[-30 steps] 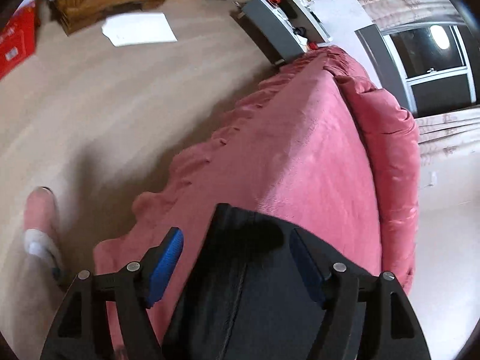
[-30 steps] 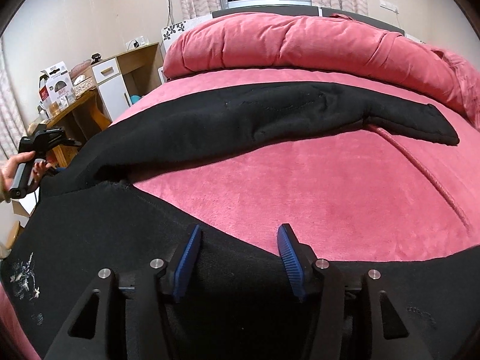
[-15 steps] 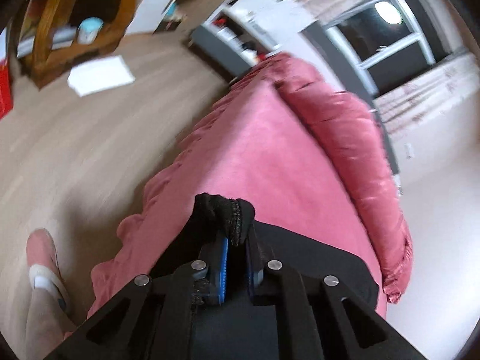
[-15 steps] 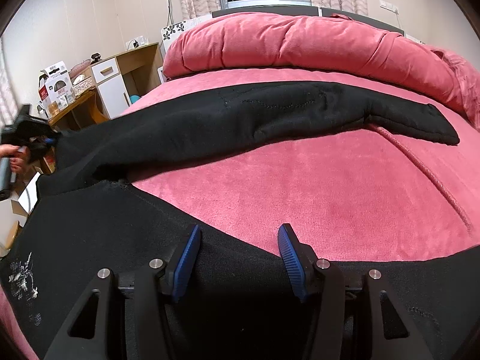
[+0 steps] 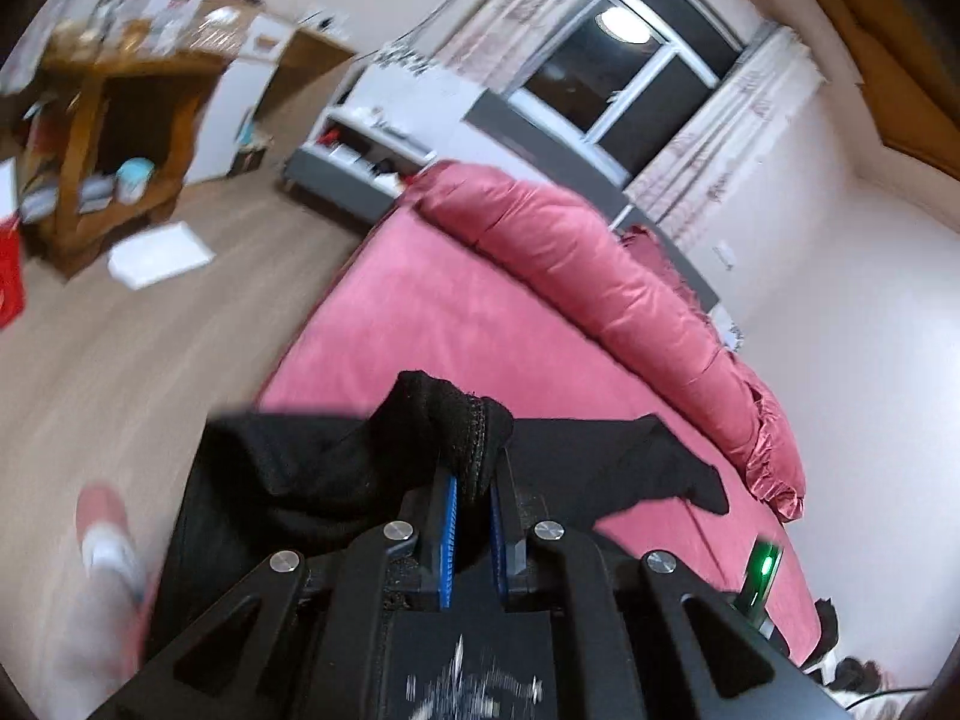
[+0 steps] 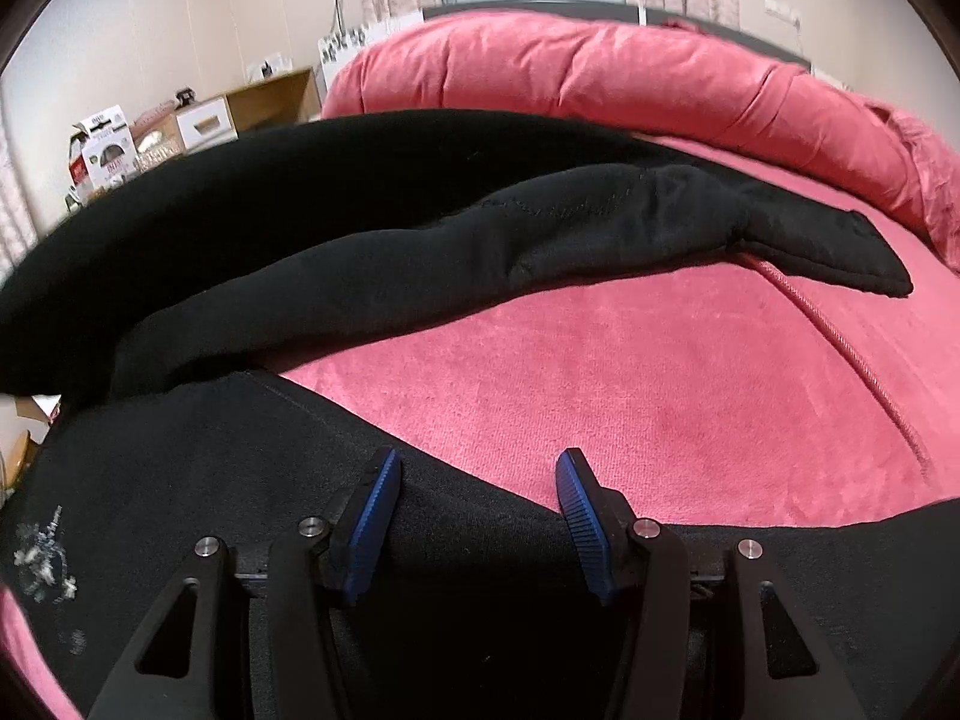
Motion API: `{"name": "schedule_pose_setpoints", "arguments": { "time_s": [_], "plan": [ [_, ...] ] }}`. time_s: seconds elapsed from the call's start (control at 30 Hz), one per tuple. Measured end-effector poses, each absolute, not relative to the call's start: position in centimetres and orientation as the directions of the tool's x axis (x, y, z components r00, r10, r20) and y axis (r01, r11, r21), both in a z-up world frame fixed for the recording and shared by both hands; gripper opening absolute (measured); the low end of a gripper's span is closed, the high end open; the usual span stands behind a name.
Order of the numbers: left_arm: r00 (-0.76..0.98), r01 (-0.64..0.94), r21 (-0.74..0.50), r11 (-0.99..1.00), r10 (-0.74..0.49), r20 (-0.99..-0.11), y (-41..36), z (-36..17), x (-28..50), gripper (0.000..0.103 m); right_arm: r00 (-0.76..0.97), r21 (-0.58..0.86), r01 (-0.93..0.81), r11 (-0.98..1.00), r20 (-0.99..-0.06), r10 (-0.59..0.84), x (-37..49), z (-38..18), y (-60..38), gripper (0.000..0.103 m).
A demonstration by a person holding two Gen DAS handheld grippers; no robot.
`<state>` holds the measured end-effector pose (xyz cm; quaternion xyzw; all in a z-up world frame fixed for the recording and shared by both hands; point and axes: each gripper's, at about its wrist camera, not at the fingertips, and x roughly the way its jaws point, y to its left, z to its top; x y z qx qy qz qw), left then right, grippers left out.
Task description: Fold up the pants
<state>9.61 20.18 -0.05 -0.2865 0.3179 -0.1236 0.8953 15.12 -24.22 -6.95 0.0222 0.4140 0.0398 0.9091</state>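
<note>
In your left wrist view, your left tool [image 5: 471,501] is clamped on a bunched hem of the black pants [image 5: 288,468], lifted above the pink bed [image 5: 432,312] near its floor-side edge. In your right wrist view, your right tool [image 6: 477,495] stands open over the pants' fabric at the bed's near edge, gripping nothing, while one leg lies across the bed toward the rolled duvet [image 6: 600,72].

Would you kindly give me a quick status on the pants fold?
Left gripper clamped on a bunched edge of the black pants, lifted. Right gripper open over the fabric. Red bed clear ahead.
</note>
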Motion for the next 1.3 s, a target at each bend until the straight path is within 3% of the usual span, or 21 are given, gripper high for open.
{"name": "schedule_pose_setpoints", "arguments": {
  "time_s": [0.13,0.23,0.3,0.4,0.5,0.6,0.67,0.77,0.93,1.1,1.2,1.3],
  "plan": [
    [0.738,-0.035,-0.616,0.787,-0.395,-0.547,19.8,-3.5,6.7,0.009,0.651,0.241,-0.003,0.971,-0.736,0.185,16.7,-3.8,-25.8,0.057],
    [0.716,-0.046,-0.606,0.794,-0.397,-0.574,19.3,-5.0,6.1,0.009,0.687,0.357,0.012,0.934,-0.681,0.252,18.6,-1.1,-26.6,0.073],
    [0.715,-0.031,-0.587,0.809,-0.393,-0.579,19.1,-4.9,5.9,0.009,0.695,0.414,0.026,0.91,-0.662,0.281,20.9,0.1,-26.8,0.073],
    [0.722,-0.024,-0.599,0.801,-0.4,-0.564,19.4,-4.6,5.7,0.009,0.637,0.415,0.118,0.902,-0.728,0.251,24.8,-0.6,-26.5,0.073],
    [0.726,-0.018,-0.609,0.793,-0.409,-0.553,19.7,-4.3,5.8,0.009,0.584,0.393,0.212,0.895,-0.785,0.207,28.6,-2.5,-26.9,0.049],
    [0.73,-0.005,-0.602,0.798,-0.409,-0.548,19.8,-3.7,5.5,0.009,0.601,0.384,0.239,0.892,-0.78,0.175,30.4,-2.5,-27.4,0.042],
    [0.729,-0.002,-0.605,0.796,-0.413,-0.546,19.8,-3.6,5.4,0.009,0.59,0.364,0.236,0.901,-0.791,0.165,30.6,-2.3,-27.7,0.018],
    [0.732,-0.024,-0.628,0.778,-0.415,-0.541,20.3,-3.5,5.8,0.009,0.606,0.373,0.196,0.907,-0.773,0.187,29.4,-1.1,-28.1,0.009],
    [0.779,-0.043,-0.685,0.727,-0.405,-0.479,23.2,-2.2,5.8,0.009,0.686,0.447,0.115,0.887,-0.682,0.255,23.7,2.6,-29.5,0.008],
    [0.821,-0.058,-0.698,0.714,-0.364,-0.44,25.6,-1.1,4.6,0.009,0.764,0.426,-0.004,0.905,-0.582,0.277,13.0,5.3,-28.6,0.008],
    [0.803,-0.097,-0.701,0.707,-0.36,-0.475,26.1,-2.4,3.5,0.009,0.772,0.39,0.015,0.921,-0.59,0.238,7.3,3.4,-27.5,0.008],
    [0.779,-0.177,-0.762,0.623,-0.384,-0.495,26.8,-5.1,2.3,0.011,0.709,0.392,0.085,0.916,-0.67,0.221,4.4,-1.3,-27.0,0.009]
  ]
}}
